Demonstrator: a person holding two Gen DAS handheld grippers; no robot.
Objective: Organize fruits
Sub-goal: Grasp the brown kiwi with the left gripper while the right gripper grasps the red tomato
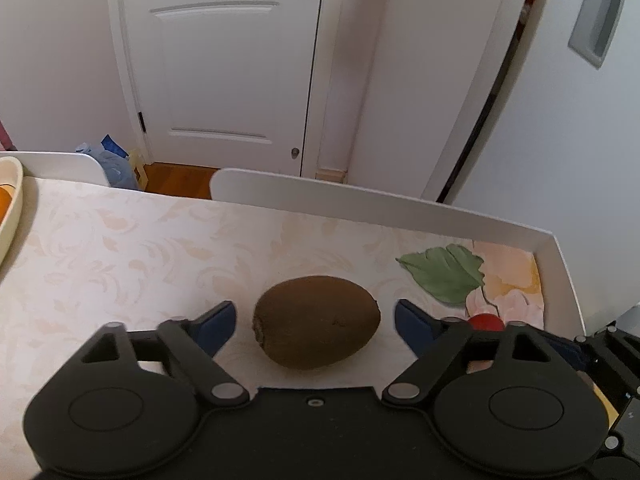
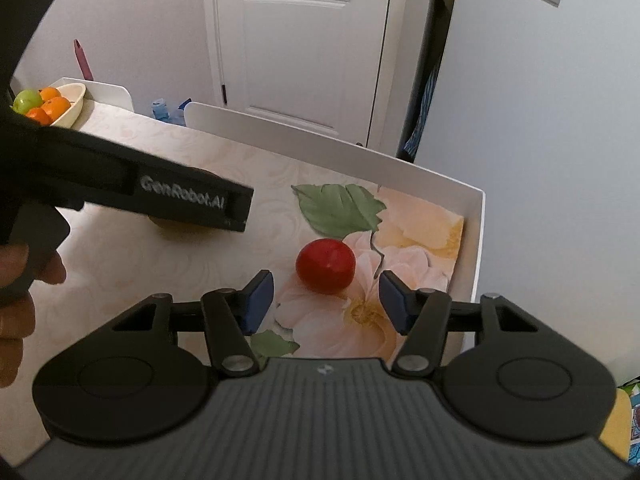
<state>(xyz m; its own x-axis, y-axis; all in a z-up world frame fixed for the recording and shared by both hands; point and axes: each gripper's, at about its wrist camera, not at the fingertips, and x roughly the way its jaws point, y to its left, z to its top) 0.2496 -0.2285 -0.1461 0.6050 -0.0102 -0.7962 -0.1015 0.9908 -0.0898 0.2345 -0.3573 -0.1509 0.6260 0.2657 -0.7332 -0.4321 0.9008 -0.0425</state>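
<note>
A brown kiwi [image 1: 317,322] lies on the floral tablecloth between the blue pads of my open left gripper [image 1: 316,322], with a gap on each side. A red round fruit [image 2: 325,266] lies on the flower print just ahead of my open right gripper [image 2: 326,298], not touched by either pad. It peeks out behind the left gripper's right finger in the left wrist view [image 1: 485,322]. A cream bowl [image 2: 74,109] with oranges and a green fruit stands at the table's far left; its rim shows in the left wrist view [image 1: 12,208].
The left gripper's body [image 2: 132,184] crosses the right wrist view at the left, hiding most of the kiwi. White chair backs [image 1: 360,198] stand behind the table's far edge. A white raised edge [image 2: 478,240] borders the table on the right. A white door is behind.
</note>
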